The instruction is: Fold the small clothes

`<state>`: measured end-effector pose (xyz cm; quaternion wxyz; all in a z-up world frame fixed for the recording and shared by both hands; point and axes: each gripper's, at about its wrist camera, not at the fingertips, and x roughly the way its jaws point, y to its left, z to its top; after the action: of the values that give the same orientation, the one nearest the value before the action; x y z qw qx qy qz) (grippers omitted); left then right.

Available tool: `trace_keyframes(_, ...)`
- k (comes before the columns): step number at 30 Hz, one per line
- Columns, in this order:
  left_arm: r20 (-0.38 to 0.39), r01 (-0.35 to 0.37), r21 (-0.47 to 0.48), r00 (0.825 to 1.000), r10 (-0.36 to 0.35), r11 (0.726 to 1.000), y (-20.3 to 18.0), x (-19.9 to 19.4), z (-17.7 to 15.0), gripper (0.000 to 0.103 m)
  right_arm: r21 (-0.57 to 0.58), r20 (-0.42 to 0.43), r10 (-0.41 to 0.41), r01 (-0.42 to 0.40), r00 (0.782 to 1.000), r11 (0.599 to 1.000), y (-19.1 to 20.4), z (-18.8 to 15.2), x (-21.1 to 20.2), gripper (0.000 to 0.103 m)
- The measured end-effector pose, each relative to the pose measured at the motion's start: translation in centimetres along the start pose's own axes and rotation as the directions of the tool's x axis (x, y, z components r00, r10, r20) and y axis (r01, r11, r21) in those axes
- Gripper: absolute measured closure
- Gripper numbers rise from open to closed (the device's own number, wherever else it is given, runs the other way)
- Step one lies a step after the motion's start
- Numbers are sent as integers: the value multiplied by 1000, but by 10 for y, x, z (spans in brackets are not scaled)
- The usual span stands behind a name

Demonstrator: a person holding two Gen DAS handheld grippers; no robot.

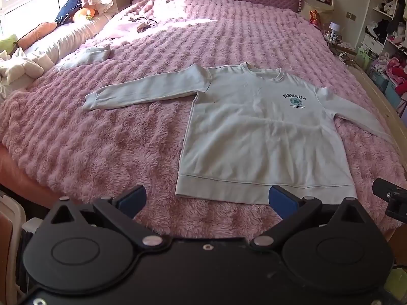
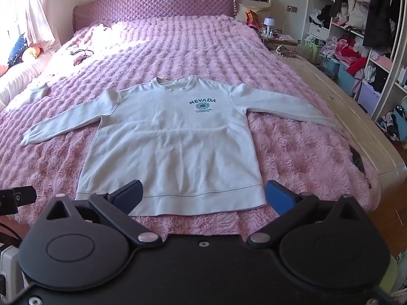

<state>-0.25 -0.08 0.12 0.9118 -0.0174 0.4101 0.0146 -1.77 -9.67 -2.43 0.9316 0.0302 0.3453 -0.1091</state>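
You held the left gripper [image 1: 207, 199] and the right gripper [image 2: 203, 197] with fingers wide apart and empty above the sweatshirt [image 2: 173, 137] hem at the bed [image 2: 292, 152] foot edge; each should have pinched one sleeve cuff first.

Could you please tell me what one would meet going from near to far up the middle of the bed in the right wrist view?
Right gripper, open and empty → hem of the white sweatshirt → its NEVADA print → its collar → bare pink blanket → quilted purple headboard.
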Motion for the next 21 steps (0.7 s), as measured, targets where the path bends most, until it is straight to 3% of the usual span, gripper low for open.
trace_keyframes(21, -19, -24, -11, 1000, 24, 1000, 3, 5, 2, 0, 4, -26, 0, 0, 1000, 1000, 1, -2, 6, 0)
